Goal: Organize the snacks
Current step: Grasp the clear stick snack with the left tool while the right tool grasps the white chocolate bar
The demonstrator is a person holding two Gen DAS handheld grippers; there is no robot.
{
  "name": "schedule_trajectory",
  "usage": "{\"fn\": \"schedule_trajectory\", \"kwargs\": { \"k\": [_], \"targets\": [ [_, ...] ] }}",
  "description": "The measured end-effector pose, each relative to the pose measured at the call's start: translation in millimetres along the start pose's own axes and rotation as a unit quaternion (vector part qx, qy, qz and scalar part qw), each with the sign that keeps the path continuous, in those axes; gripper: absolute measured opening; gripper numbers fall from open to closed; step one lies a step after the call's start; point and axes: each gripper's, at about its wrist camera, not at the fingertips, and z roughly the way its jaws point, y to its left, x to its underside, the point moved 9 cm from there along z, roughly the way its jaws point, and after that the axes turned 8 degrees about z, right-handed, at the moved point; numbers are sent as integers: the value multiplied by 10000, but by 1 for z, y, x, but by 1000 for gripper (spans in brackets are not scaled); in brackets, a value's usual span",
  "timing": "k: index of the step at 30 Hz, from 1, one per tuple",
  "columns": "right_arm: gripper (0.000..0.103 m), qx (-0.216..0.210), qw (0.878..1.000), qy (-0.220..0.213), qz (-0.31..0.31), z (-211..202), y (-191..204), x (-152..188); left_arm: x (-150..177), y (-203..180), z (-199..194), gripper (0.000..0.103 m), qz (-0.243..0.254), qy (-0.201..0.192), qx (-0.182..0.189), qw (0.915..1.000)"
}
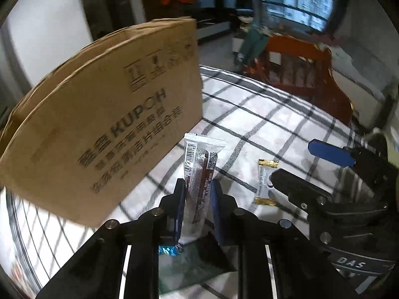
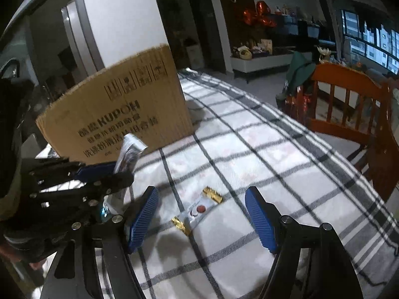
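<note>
The left tool (image 1: 198, 186) pinches an upright snack stick packet (image 1: 199, 172) beside the cardboard box (image 1: 104, 122). The right tool (image 2: 202, 214), spread wide, hovers over a gold-ended candy (image 2: 197, 210) on the checked bench (image 2: 274, 154).

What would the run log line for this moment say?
left gripper: shut on sachet | right gripper: open over candy | box: upright on table
</note>
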Motion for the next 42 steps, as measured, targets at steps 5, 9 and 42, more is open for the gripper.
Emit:
{"fn": "schedule_trajectory", "kwargs": {
  "k": [5, 9, 42],
  "targets": [
    [72, -273, 9993, 227, -96, 4, 5, 0, 12, 1, -18, 20, -911, -112, 211, 9956],
    [66, -341, 9984, 447, -35, 10, 4, 1, 24, 1, -27, 19, -1465, -93, 250, 9888],
    [20, 225, 9945, 754, -687, 42, 7, 21, 22, -9, 1, 19, -1406, 123, 164, 9899]
  ]
}}
